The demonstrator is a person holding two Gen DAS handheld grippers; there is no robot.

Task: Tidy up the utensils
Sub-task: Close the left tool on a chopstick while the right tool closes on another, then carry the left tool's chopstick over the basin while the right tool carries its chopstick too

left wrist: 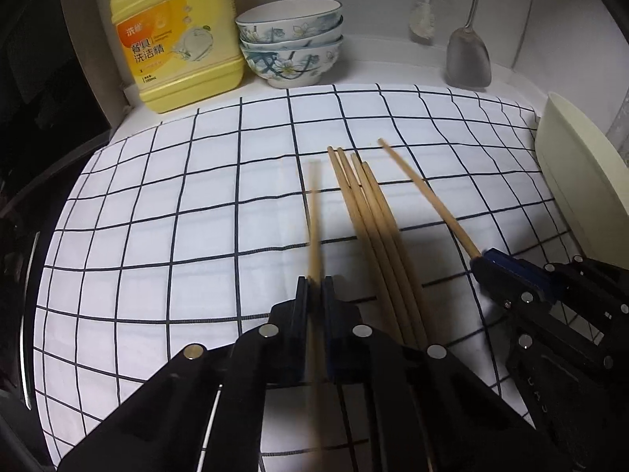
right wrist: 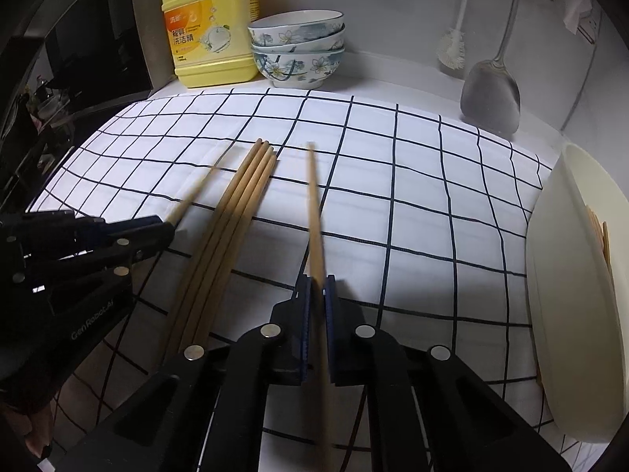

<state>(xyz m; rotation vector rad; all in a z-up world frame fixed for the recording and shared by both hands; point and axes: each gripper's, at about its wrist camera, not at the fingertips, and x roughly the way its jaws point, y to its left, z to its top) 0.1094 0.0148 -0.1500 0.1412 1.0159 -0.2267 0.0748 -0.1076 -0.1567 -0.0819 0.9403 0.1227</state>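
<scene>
White cloth (left wrist: 196,204) with a dark grid covers the counter. Against the back wall stand a yellow detergent bottle (left wrist: 177,35) and three stacked bowls (left wrist: 291,43), with a metal spatula (left wrist: 469,55) and a brush (left wrist: 422,19) further right.

Both tongs point steeply down at the cloth. The left gripper (left wrist: 314,287) is clenched on one chopstick (left wrist: 313,216), which sticks out forward between its pads and is blurred. The right gripper (right wrist: 317,287) is likewise clenched on a single chopstick (right wrist: 313,204). Between the two tongs four loose chopsticks (left wrist: 365,212) lie side by side on the cloth, touching each other, apart from both held sticks.

A cream tub (right wrist: 570,275) sits at the cloth's right edge, near the right gripper, with more wooden sticks showing inside it. Left of the cloth the counter ends at a dark glossy surface (left wrist: 47,118). The cloth's far half is bare.
</scene>
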